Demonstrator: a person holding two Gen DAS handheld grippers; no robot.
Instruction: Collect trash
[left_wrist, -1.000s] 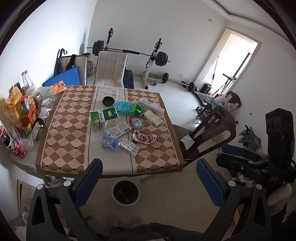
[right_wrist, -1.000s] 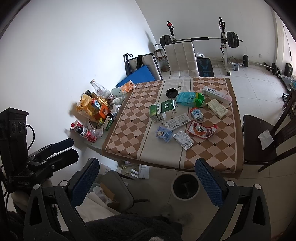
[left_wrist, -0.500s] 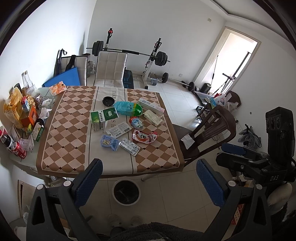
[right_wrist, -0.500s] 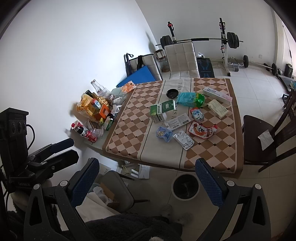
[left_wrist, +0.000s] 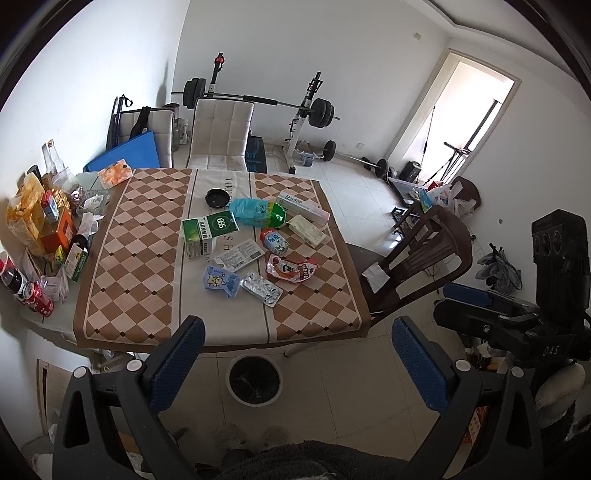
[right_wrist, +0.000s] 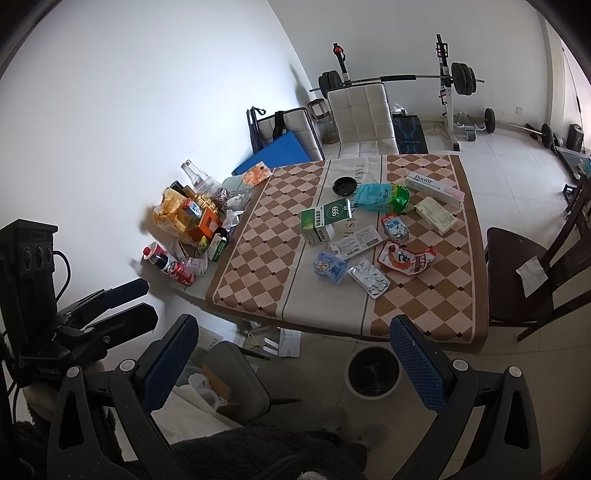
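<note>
Claws left (left_wrist: 295, 363) and right (right_wrist: 295, 363) gape wide, empty, touching nothing.

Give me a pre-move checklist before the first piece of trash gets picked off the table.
1. Left gripper open and empty: ok.
2. Right gripper open and empty: ok.
3. Trash bin on the floor at the table's near edge, mouth unobstructed: ok.
4. Blister pack lies flat, nearest the edge, nothing on top: ok.
5. Red snack wrapper beside it, apart from the pack: ok.
6. Bin has room left: cannot tell, inside is dark.
</note>
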